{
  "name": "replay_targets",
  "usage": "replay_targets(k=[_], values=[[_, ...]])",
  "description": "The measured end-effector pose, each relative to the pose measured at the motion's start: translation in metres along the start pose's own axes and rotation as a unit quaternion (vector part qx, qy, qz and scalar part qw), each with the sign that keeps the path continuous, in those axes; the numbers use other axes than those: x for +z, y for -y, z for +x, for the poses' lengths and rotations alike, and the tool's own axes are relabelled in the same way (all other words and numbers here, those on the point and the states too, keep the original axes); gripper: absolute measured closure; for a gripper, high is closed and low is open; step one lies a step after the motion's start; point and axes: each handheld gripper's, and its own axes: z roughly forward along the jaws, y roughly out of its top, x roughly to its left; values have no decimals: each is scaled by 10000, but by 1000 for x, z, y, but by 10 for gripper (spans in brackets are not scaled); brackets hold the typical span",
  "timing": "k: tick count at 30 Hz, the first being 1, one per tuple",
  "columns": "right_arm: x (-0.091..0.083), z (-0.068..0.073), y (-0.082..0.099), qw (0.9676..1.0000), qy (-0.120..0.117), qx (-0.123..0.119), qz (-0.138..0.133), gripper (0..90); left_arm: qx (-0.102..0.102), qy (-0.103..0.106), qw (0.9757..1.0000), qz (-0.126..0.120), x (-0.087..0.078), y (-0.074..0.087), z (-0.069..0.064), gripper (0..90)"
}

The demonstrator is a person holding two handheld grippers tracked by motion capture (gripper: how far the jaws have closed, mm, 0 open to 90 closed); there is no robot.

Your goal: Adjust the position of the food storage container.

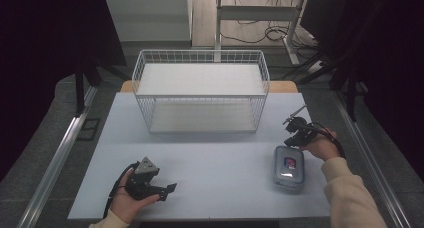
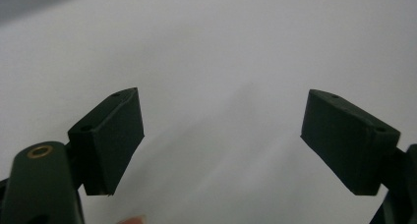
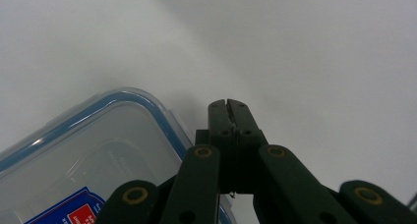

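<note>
A clear plastic food box [image 1: 288, 167] with a blue-rimmed lid and a red-and-blue label lies flat on the white tabletop [image 1: 210, 163] at the right. My right gripper [image 1: 292, 140] hovers at the box's far end, jaws shut with nothing between them. In the right gripper view the closed right gripper [image 3: 229, 105] points past the corner of the food box [image 3: 93, 150]. My left gripper [image 1: 169, 190] rests near the table's front left, jaws open and empty. The left gripper [image 2: 222, 135] in its own view faces bare table.
A white wire basket [image 1: 200, 90] stands at the back middle of the table, its bottom bare. Metal rails run along both sides of the table. Cables and a desk frame lie on the floor behind.
</note>
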Motion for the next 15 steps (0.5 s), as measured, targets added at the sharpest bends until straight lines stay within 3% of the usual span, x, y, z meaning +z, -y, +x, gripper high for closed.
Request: replay_targets(k=[5,10,11,15], values=[[3,13,5,9999,-116,-77,-22,894,12,21,10000,24,0,0,1,160],[-2,18,9,9999,-22,-63,-146,894,12,30,10000,30,1,0,1,161],[-11,17,13,9996,47,72,-284,894,18,29,10000,21,0,0,0,161],[-27,14,26,9984,227,344,-400,893,27,37,10000,-1,-1,0,0,161]])
